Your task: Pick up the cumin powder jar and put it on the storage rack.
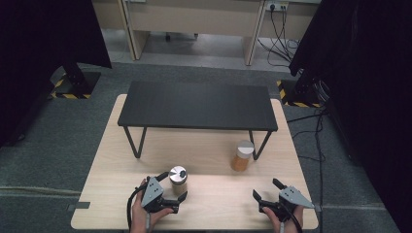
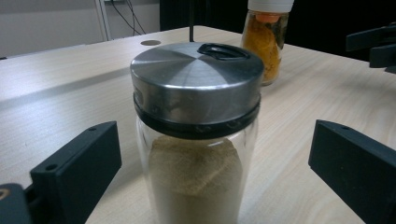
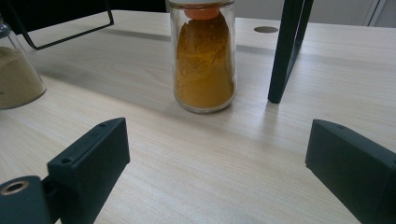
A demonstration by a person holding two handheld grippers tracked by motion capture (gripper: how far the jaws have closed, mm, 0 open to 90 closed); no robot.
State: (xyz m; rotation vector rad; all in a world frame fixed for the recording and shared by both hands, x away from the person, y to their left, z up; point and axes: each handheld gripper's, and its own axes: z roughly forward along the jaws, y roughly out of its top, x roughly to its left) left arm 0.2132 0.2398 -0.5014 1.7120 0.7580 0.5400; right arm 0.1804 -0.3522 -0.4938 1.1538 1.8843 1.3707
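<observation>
A glass jar of beige powder (image 1: 178,180) with a silver lid stands near the table's front left. My left gripper (image 1: 172,188) is open, and its jaws flank that jar (image 2: 196,140) on both sides without touching it; in the left gripper view the gripper (image 2: 215,149) has the jar right between its jaws. A second jar with orange powder (image 1: 242,156) and a white lid stands farther back to the right. My right gripper (image 1: 267,190) is open near the front edge, pointing at the orange jar (image 3: 204,60), which is well ahead of its jaws (image 3: 215,149).
A low black shelf (image 1: 197,104) on thin metal legs spans the far half of the wooden table (image 1: 214,199). One leg (image 3: 285,51) stands just right of the orange jar. Grey floor, cabinets and cables lie beyond.
</observation>
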